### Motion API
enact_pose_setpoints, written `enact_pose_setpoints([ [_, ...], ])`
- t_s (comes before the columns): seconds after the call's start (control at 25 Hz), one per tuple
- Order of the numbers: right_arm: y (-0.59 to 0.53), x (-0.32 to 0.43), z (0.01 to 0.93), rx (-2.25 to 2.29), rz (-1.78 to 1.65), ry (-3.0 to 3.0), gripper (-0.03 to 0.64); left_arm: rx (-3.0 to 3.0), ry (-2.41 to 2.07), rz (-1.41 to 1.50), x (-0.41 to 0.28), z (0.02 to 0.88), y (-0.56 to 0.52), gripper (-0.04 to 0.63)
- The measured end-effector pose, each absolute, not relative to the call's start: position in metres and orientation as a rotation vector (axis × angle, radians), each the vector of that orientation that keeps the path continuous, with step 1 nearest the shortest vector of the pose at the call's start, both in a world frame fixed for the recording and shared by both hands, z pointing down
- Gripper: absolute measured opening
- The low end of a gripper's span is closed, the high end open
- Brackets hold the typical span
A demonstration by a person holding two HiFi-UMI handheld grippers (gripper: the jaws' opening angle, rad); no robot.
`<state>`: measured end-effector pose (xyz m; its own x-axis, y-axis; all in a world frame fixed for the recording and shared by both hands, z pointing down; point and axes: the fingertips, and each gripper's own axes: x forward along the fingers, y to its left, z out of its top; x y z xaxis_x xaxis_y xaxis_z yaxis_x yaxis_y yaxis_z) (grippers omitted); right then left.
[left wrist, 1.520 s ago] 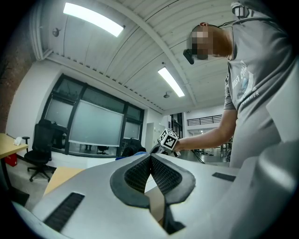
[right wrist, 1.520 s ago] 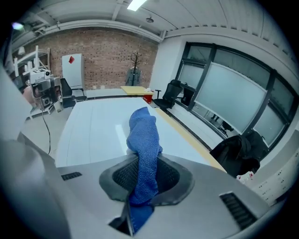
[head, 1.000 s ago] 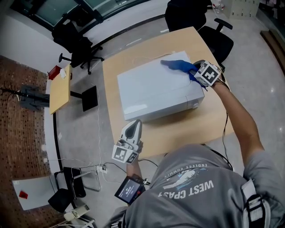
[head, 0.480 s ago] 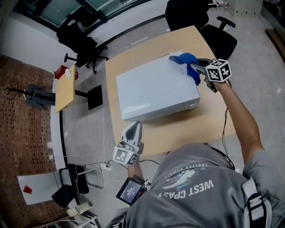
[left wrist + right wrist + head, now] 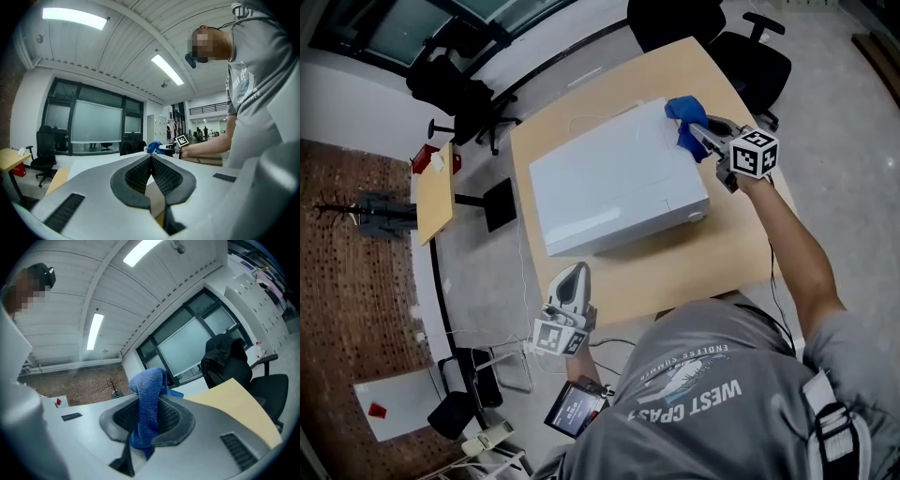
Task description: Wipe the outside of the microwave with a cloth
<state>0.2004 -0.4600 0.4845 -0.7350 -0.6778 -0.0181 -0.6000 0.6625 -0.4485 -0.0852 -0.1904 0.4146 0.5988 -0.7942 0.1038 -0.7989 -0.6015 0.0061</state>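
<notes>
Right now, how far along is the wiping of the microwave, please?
Done: the blue cloth is clamped in the right gripper. In hand: the cloth is at the far right top corner of the white microwave. Left: no face shows wiping marks, so I cannot count any as finished. The left gripper is shut and empty.

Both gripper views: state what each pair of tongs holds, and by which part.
Right tongs: shut on the blue cloth, pinched at a bunched fold, with cloth sticking out past the pads. Left tongs: shut, empty.
</notes>
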Motion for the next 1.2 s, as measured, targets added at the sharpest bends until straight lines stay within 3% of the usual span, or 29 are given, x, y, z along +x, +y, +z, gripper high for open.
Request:
enact_pose_setpoints([
  [0.68, -0.449, 0.208, 0.652, -1.105, -1.242, 2.304, 0.078, 2.703, -1.362, 0.254, -0.085, 0.436, -0.187, 0.023],
  [1.2, -0.427, 0.207, 0.725, -1.049, -1.586, 2.248, 0.078, 2.704, -1.342, 0.241, -0.070, 0.437, -0.192, 0.023],
])
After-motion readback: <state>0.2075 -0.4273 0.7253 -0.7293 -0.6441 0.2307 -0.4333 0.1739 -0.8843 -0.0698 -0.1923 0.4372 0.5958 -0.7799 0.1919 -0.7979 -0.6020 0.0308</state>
